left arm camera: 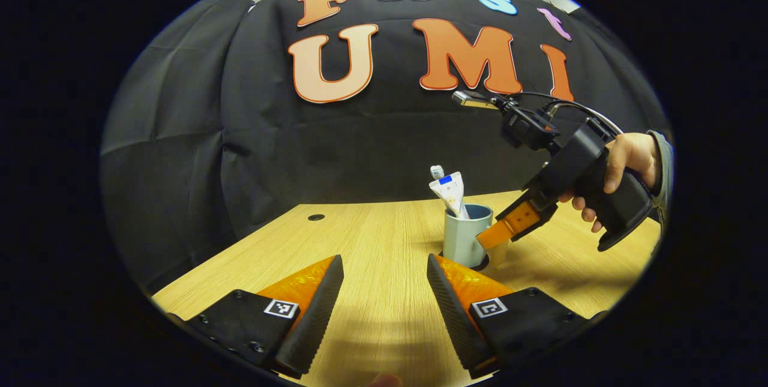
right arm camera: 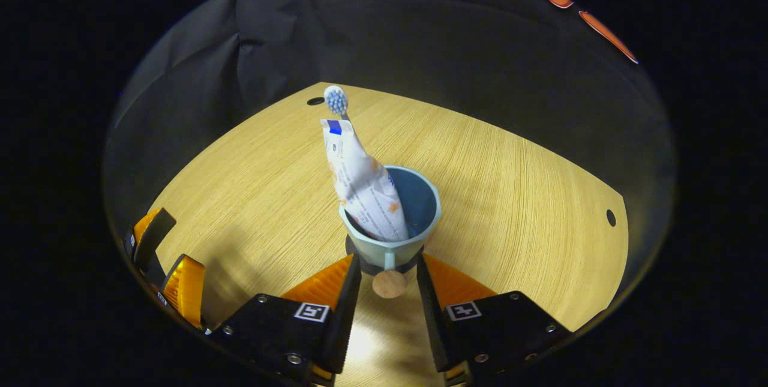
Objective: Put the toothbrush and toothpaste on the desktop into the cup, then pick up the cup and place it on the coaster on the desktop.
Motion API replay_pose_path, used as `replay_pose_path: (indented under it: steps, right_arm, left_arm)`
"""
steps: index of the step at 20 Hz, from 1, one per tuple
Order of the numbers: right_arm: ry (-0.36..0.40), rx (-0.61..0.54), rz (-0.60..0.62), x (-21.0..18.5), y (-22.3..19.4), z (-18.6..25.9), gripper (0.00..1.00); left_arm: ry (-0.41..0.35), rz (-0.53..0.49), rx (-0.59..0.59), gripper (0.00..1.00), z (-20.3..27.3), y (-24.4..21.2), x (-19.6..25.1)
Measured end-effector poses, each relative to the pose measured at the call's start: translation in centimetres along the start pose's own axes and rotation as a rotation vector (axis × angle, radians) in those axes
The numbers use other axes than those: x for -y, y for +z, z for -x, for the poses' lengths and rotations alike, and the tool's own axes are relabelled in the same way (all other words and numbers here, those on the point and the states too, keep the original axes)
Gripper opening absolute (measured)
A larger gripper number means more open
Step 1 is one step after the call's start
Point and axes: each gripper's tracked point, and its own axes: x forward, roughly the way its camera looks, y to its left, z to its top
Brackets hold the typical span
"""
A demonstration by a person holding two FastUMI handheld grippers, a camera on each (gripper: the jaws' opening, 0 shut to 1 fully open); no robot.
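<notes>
A pale blue cup [right arm camera: 393, 228] stands upright on a dark round coaster [right arm camera: 384, 267] on a light wooden desktop [right arm camera: 516, 195]. Inside the cup, a white toothpaste tube [right arm camera: 363, 180] leans toward the far left, its crimped end up. Behind it rises a toothbrush [right arm camera: 336, 99], its bristled head just above the tube's top.

In the right gripper view, the right gripper [right arm camera: 389, 282] sits low in front of the cup, jaws parted, one finger on each side of the cup's base. Whether the fingers touch the cup cannot be told. A small tan disc [right arm camera: 389, 284] lies on the desktop between the fingers, just in front of the coaster.

In the left gripper view, the left gripper [left arm camera: 384, 288] hovers well back from the cup [left arm camera: 463, 237] over bare desktop [left arm camera: 360, 237], jaws wide and holding nothing. Farther off, a hand [left arm camera: 618, 171] with a grey sleeve [left arm camera: 663, 165] holds the right gripper [left arm camera: 498, 234] angled down at the cup's right side. The toothpaste tube [left arm camera: 451, 192] sticks up from the cup.
</notes>
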Motion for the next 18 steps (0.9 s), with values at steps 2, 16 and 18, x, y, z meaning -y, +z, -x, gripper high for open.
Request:
replay_pose_path:
  steps: [2, 16, 18]
  right_arm:
    - [0.011, 0.057, 0.003, -0.2, 0.4, 1.1, 0.65]
    - [-0.083, 0.598, -0.027, 4.3, 3.8, 13.4, 0.82]
    - [-0.112, 0.656, -0.043, 6.0, 3.3, 15.2, 0.82]
  left_arm:
    - [0.005, -0.007, 0.009, 0.89, 0.1, 0.5, 0.1]
    - [0.027, -0.050, 0.165, 0.90, 1.4, 7.1, 1.4]
    - [0.030, -0.047, 0.189, 0.89, 1.6, 8.2, 1.5]
